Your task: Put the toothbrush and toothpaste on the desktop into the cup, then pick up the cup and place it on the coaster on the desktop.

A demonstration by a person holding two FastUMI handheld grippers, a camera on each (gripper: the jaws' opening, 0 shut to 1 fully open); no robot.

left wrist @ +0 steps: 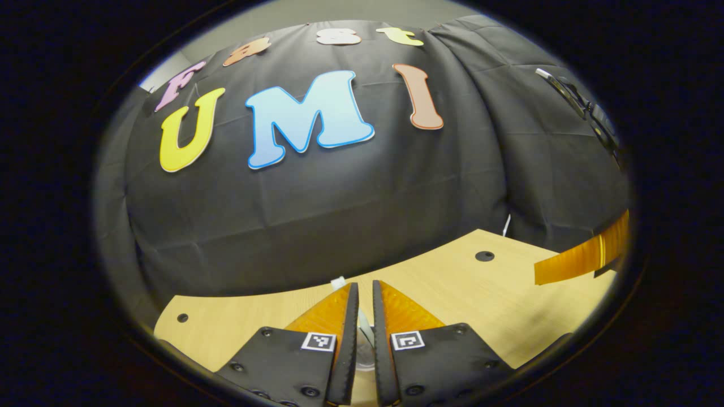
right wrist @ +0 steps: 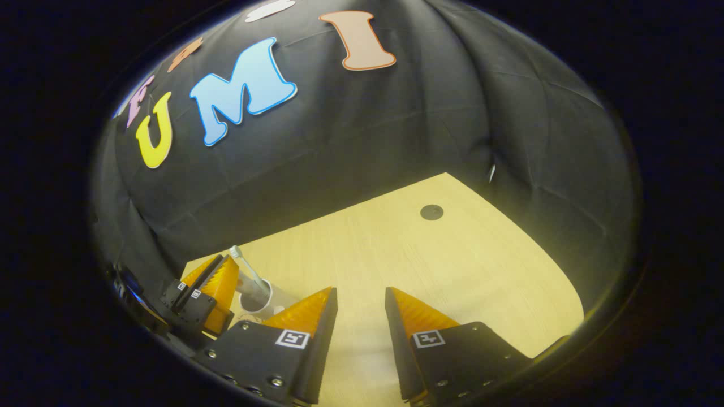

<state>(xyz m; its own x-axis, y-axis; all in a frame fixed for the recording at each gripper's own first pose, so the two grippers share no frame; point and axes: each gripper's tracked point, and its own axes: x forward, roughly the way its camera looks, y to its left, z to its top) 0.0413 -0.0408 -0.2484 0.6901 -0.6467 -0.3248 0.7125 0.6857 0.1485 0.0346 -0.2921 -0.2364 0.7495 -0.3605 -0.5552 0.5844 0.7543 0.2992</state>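
In the left gripper view my left gripper (left wrist: pixel 362 291) is shut on the toothbrush, a pale handle showing in the narrow gap between the fingers. The toothbrush's white head (left wrist: pixel 337 281) pokes out just past the tips. A bit of the clear cup (left wrist: pixel 365 355) shows low between the fingers. The right gripper view has my left gripper (right wrist: pixel 225 261) at the far left, holding the toothbrush (right wrist: pixel 249 271) slanted down into the clear cup (right wrist: pixel 259 301). My right gripper (right wrist: pixel 361 299) stands open over bare wood to the right of the cup. One finger of it (left wrist: pixel 582 257) shows at the right edge.
The light wooden table (right wrist: pixel 452 271) carries small dark round caps (right wrist: pixel 431 212) (left wrist: pixel 485 255). The black cloth wall closes in behind and to the right of the table. A metal clamp (left wrist: pixel 577 102) hangs on the cloth at the upper right.
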